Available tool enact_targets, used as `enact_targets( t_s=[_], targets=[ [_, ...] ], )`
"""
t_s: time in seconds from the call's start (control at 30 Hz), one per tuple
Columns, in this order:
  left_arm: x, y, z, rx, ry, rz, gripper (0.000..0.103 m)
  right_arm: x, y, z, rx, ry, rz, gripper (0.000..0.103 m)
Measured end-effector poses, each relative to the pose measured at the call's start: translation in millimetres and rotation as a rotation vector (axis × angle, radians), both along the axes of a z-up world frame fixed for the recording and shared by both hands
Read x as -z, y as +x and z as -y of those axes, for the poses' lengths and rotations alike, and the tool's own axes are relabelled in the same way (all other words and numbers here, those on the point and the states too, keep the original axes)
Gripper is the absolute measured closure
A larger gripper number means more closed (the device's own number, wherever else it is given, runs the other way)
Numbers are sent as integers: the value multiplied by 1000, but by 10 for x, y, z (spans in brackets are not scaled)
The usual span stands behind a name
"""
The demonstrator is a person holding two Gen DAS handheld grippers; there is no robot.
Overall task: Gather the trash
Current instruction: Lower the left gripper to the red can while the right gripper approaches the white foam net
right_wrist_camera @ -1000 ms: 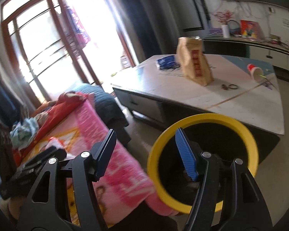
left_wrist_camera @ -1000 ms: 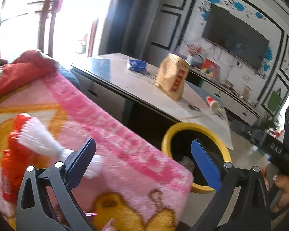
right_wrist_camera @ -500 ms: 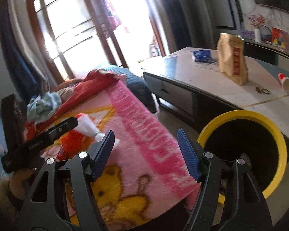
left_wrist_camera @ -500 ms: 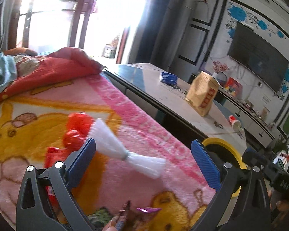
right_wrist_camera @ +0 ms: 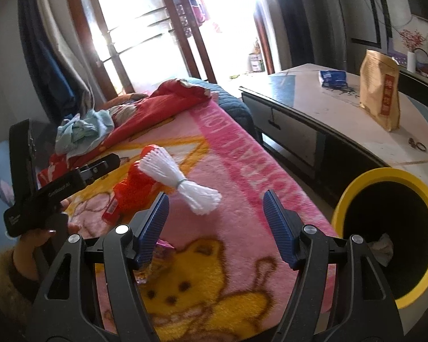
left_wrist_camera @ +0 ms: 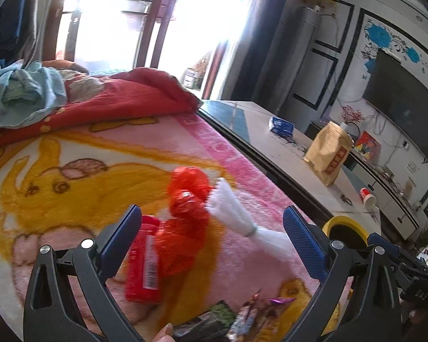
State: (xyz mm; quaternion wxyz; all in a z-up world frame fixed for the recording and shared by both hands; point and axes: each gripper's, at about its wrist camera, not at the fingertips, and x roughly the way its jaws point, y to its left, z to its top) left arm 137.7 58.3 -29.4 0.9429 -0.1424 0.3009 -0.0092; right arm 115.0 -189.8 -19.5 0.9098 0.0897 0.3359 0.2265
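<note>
a white bundle of strands (left_wrist_camera: 236, 216), tied at the middle, lies against crumpled red wrappers (left_wrist_camera: 185, 213); both grippers (left_wrist_camera: 211, 236) (right_wrist_camera: 215, 222) spread, empty.

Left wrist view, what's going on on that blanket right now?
A person holds both grippers over the pink blanket, both open and empty. The left gripper faces the red wrapper, the white tied bundle and a red tube. More wrappers lie nearer. The yellow-rimmed bin waits beside the blanket, some trash already inside.

Fleecy cloth blanket (left_wrist_camera: 105, 154) — crinkly glossy plastic wrapper (left_wrist_camera: 185, 199).
</note>
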Motion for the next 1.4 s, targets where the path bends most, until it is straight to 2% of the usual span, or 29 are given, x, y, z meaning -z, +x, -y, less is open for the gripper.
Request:
enact_targets(
  t_s=[0.57,0.67,1.33,1.37,1.4],
  targets=[
    [96,-151,-436,-84,2,-36,7,62,98,-431,-92,-30,-16,43],
    [136,-182,-492,-88,-3,-47,7,72,121,-483,-102,-38,-16,39],
    [552,-163,-621,-46,-37,-188,8,269,422,-784,-130,-120,-60,38],
    [564,-163,-616,-42,-40,-191,10,277,432,-789,-131,-125,-61,38],
    [582,-155,-613,-35,-46,-196,17,287,445,-792,-132,-132,-61,38]
  ],
)
